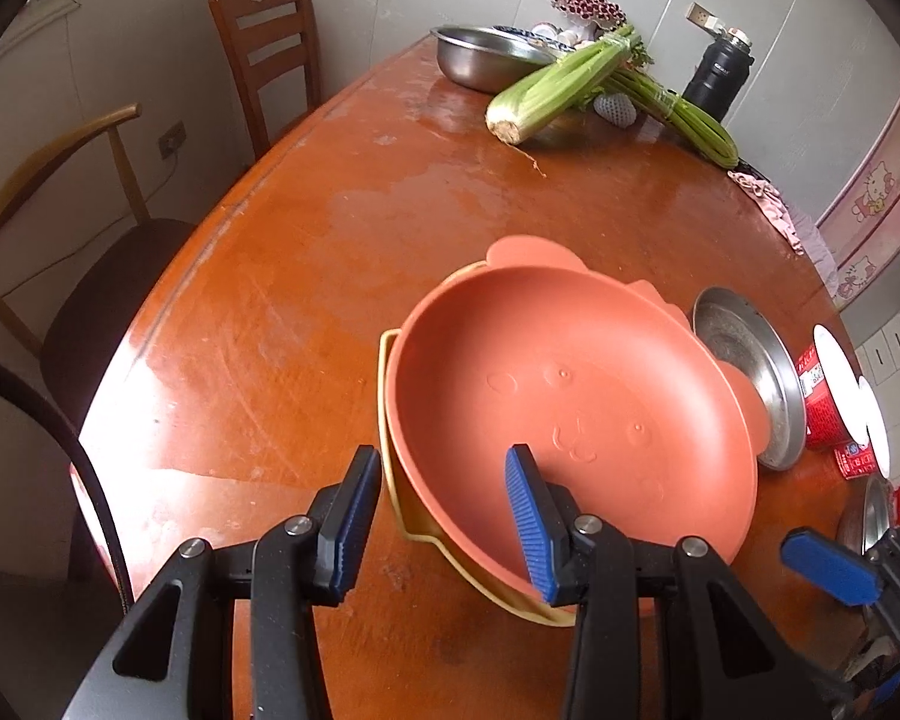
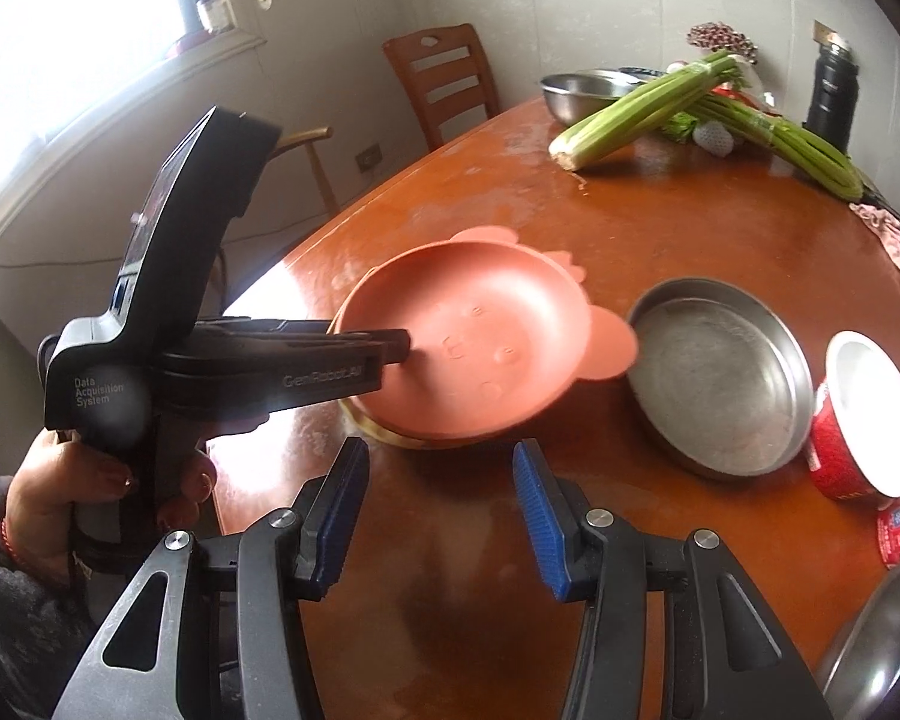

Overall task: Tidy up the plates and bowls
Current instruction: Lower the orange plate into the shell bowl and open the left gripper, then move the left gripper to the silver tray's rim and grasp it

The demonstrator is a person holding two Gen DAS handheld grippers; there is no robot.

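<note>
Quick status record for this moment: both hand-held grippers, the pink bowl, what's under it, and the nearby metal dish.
left hand-held gripper: open, straddling the near rim of the pink bowl, one finger inside, one outside
right hand-held gripper: open, holding nothing, above bare table near the bowl
pink bowl: animal-face shape with ears, nested and tilted in a yellow bowl
yellow bowl: underneath, only its rim showing
steel dish: on the table, right beside the pink bowl's ear
table: brown wood

"Data Acquisition System" on left gripper [image 2: 399,348]
</note>
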